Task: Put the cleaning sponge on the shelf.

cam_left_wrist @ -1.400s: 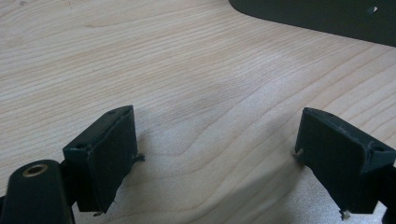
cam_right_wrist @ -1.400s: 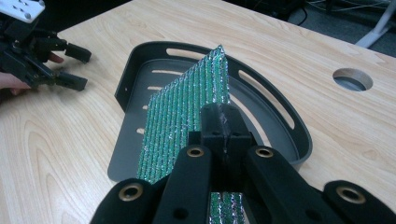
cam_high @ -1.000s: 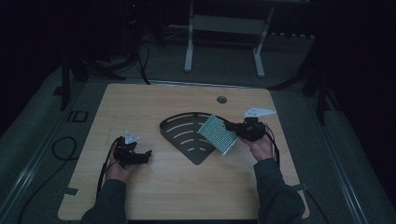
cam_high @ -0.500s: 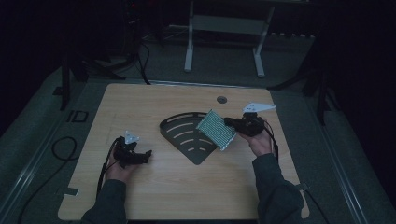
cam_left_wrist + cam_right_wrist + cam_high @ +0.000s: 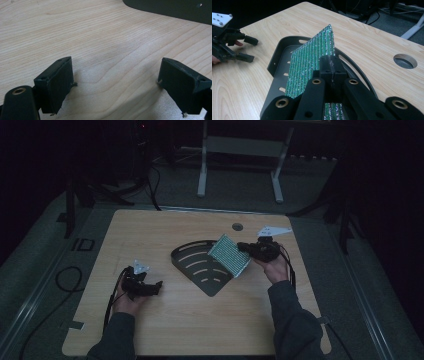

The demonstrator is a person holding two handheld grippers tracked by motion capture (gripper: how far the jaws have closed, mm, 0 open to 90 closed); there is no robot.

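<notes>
A green ribbed board [image 5: 229,255] hangs tilted over a black fan-shaped slotted tray [image 5: 195,265] at the table's middle. My right gripper [image 5: 245,247] is shut on the board's right edge. In the right gripper view the jaws [image 5: 332,67] pinch the green board [image 5: 312,60] above the tray [image 5: 275,60], and the board's lower part is hidden behind them. My left gripper [image 5: 156,287] rests low on the table left of the tray, open. In the left gripper view nothing lies between its jaws [image 5: 115,82], and the tray's edge [image 5: 175,7] lies ahead.
A round hole [image 5: 237,226] is cut in the wooden table [image 5: 200,330] behind the tray. Cables trail from both grippers. Metal stand legs [image 5: 202,170] rise from the dark floor beyond the far edge. The left gripper [image 5: 239,47] lies across the tray from the right one.
My right gripper has shifted slightly left and away with the green board still in it. The left gripper has stayed put.
</notes>
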